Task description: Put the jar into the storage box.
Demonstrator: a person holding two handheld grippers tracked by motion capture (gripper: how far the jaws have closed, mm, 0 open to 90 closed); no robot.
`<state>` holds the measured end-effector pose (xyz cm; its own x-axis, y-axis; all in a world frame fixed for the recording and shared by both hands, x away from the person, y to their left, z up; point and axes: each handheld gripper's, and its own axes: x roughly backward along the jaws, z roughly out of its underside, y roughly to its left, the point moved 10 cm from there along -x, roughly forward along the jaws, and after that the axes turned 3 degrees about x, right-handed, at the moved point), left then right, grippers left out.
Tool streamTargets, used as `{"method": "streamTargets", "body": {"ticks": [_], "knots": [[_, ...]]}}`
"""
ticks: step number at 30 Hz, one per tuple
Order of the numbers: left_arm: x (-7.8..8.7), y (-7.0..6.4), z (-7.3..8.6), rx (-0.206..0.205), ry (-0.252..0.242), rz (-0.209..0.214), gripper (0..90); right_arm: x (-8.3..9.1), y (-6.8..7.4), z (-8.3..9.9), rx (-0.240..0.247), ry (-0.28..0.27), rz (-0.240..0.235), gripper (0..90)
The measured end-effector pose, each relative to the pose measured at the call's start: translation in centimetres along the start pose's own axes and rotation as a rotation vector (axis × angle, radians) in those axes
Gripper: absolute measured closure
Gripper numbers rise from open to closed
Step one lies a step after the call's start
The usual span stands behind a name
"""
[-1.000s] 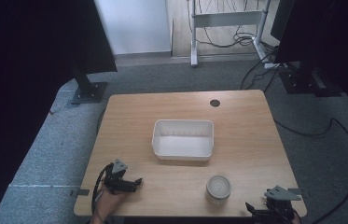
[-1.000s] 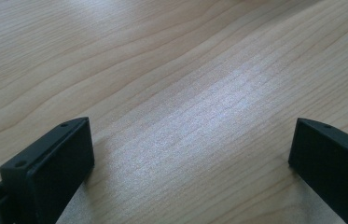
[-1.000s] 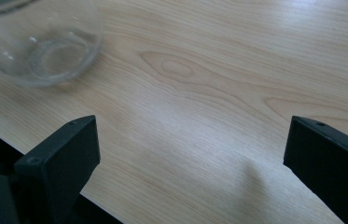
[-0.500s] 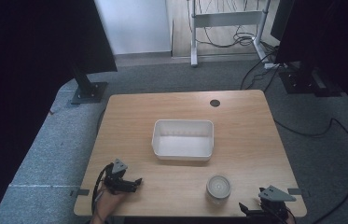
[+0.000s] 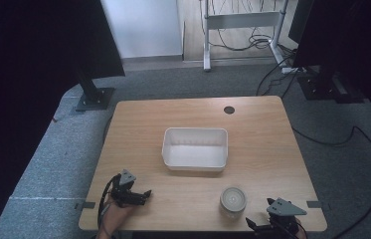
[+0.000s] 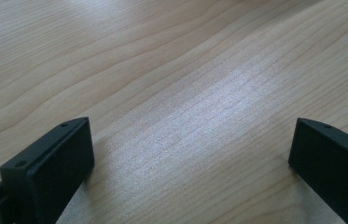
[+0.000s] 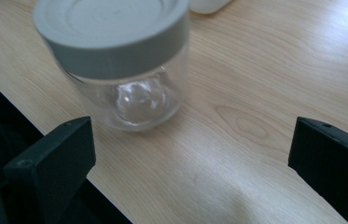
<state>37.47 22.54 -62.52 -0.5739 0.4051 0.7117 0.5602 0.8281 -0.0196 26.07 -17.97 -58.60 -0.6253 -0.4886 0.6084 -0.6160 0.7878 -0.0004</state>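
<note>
We saw the jar (image 5: pixel 232 201) standing upright on the table (image 5: pixel 138 129), grey lid (image 7: pixel 111 32) up, so its long axis ran vertical; clear glass body below the lid in the right gripper view. It sat near the table's front edge, toward the right corner, with bare wood all round it. The white tray (image 5: pixel 195 148) lay well apart behind it, near mid-table, long side running left to right. A small dark hole (image 5: pixel 229 110) marked the far edge.

Right tongs (image 5: pixel 261 228) hung at the front edge, just right of the jar and slightly nearer the person, not touching it. Their jaws stood wide apart with nothing between them; in the right gripper view (image 7: pixel 190 154) the jar sat ahead and to the left of the gap, close beyond the left jaw, and the table's front edge cut across the lower left.

Left tongs (image 5: pixel 140 195) rested low over the front left part of the table, well apart from the jar, jaws spread over bare wood (image 6: pixel 190 154).
</note>
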Motion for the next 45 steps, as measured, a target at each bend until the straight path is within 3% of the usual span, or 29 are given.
{"method": "streamTargets", "body": {"ticks": [22,45], "knots": [[0.0,0.0,0.0,-0.001,0.000,0.000,0.0,-1.8,2.4,-1.9,0.055,-0.019,-0.060,0.1],[0.0,0.0,0.0,0.000,0.000,0.000,0.0,-3.6,3.2,-3.0,0.071,-0.011,-0.062,0.8]]}}
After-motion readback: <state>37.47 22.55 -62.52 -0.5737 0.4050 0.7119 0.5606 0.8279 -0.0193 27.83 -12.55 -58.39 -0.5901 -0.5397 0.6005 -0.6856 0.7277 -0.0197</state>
